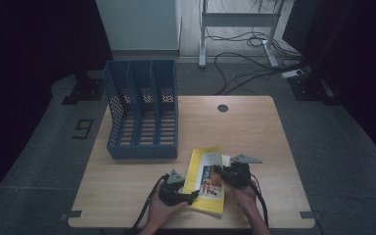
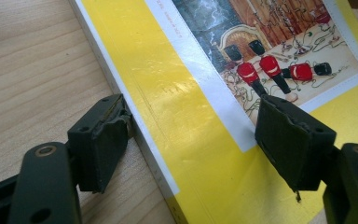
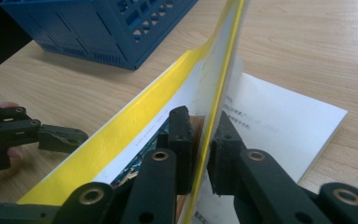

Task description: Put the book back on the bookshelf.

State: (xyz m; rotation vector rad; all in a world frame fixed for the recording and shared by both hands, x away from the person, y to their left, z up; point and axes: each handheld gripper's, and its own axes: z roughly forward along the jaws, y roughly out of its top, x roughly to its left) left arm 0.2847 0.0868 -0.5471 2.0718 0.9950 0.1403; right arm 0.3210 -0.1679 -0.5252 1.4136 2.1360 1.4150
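book [image 1: 206,180] on table [image 1: 254,127], rack [image 1: 143,108] behind

The right gripper [image 3: 201,154] pinches the book's yellow cover [image 3: 216,84] and holds it up — white pages [image 3: 279,116] lie open on the table [image 3: 307,42], the blue rack [image 3: 102,28] behind.

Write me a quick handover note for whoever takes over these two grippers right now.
Right gripper: jaws shut on the front cover of the yellow book, lifted off the white first page.
Left gripper: open, jaws straddling the book's spine edge, one pad touching its side.
Book lies near the table's front edge; blue file rack stands behind it.
Done: cover pinched and raised.
Left: probably opening it fully.
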